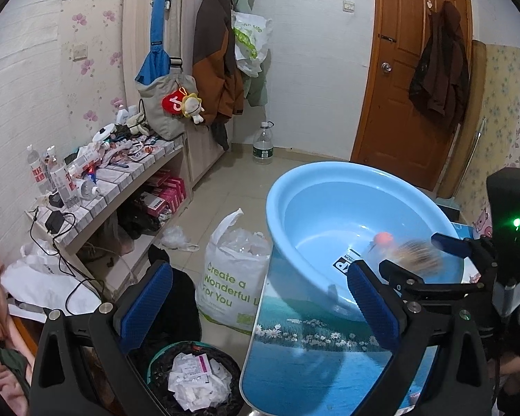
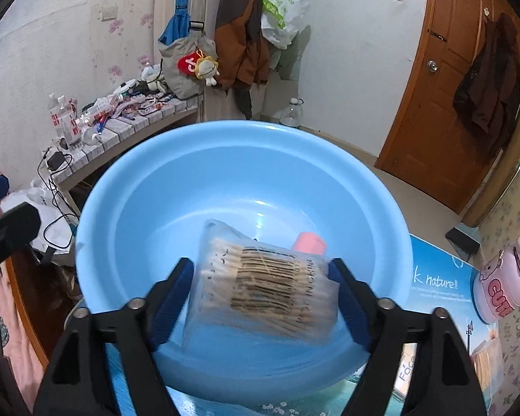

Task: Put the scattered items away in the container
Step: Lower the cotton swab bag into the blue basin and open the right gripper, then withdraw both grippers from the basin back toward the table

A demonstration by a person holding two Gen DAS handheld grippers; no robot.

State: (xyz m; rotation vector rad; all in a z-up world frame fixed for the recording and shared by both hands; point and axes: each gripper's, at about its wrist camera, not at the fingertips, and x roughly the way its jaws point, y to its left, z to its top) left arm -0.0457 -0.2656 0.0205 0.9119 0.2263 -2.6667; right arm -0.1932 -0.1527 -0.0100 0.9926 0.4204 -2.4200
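A light blue basin (image 2: 149,215) stands on a table with a scenery print; it also shows in the left wrist view (image 1: 294,187). My right gripper (image 2: 261,284) holds a clear bag of cotton swabs (image 2: 263,287) between its blue pads, over the basin's near side. A pink-capped item (image 2: 310,242) lies in the basin behind the bag. In the left wrist view the right gripper (image 1: 412,253) and blurred bag (image 1: 416,256) hang over the basin. My left gripper (image 1: 260,298) is open and empty, left of the basin at the table edge.
A pink cartoon container (image 2: 502,284) stands on the table at right. Below the table edge are a black waste bin (image 1: 194,378) with paper, a white plastic bag (image 1: 232,277) and a cluttered low shelf (image 1: 114,180).
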